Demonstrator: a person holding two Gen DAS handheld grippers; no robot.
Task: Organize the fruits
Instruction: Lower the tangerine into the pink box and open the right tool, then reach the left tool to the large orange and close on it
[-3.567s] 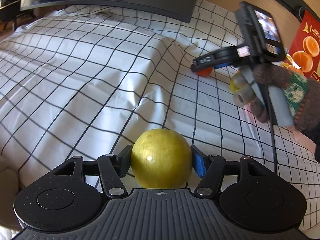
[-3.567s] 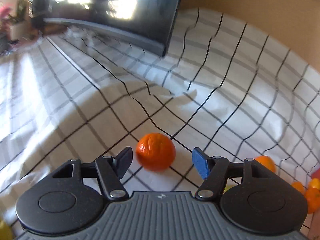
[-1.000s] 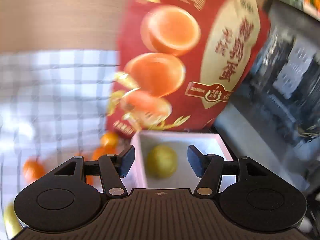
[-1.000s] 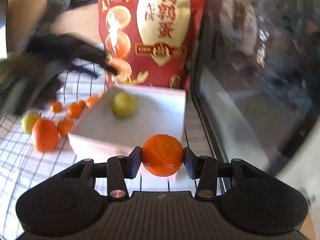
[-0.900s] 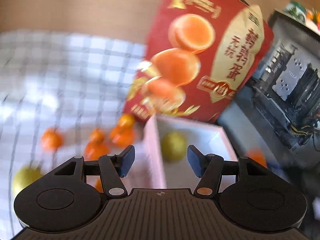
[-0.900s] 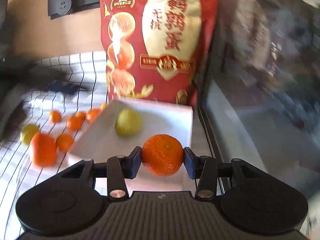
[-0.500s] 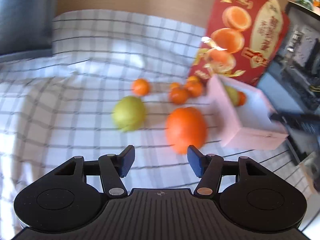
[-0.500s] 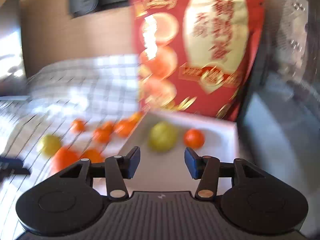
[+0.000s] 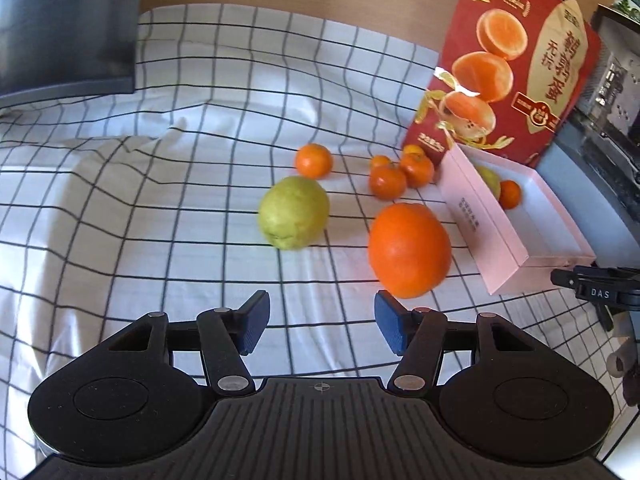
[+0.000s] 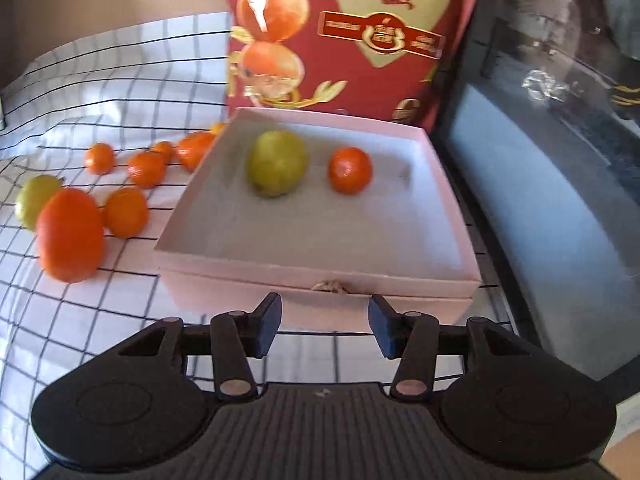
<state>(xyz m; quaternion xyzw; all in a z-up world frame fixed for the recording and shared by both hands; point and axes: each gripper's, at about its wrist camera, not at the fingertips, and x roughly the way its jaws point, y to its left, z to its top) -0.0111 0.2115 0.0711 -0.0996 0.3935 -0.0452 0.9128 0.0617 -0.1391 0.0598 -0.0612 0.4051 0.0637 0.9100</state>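
Observation:
A pink box (image 10: 320,272) (image 9: 480,220) holds a green pear (image 10: 277,163) and a small mandarin (image 10: 350,170). On the checked cloth to its left lie a big orange (image 9: 409,250) (image 10: 70,235), a second green pear (image 9: 294,212) (image 10: 35,200) and several small mandarins (image 9: 387,182) (image 10: 125,212). My left gripper (image 9: 320,326) is open and empty, just short of the big orange and the pear. My right gripper (image 10: 324,326) is open and empty in front of the box's near wall.
A red fruit bag (image 9: 504,68) (image 10: 340,32) stands behind the box. A dark monitor (image 9: 64,28) is at the back left. A glass-sided computer case (image 10: 552,168) stands right of the box. The right gripper's tip (image 9: 596,290) shows in the left wrist view.
The right gripper let go of the mandarin into the box and drew back, open. The left gripper swung left from the box to face the loose fruit on the cloth.

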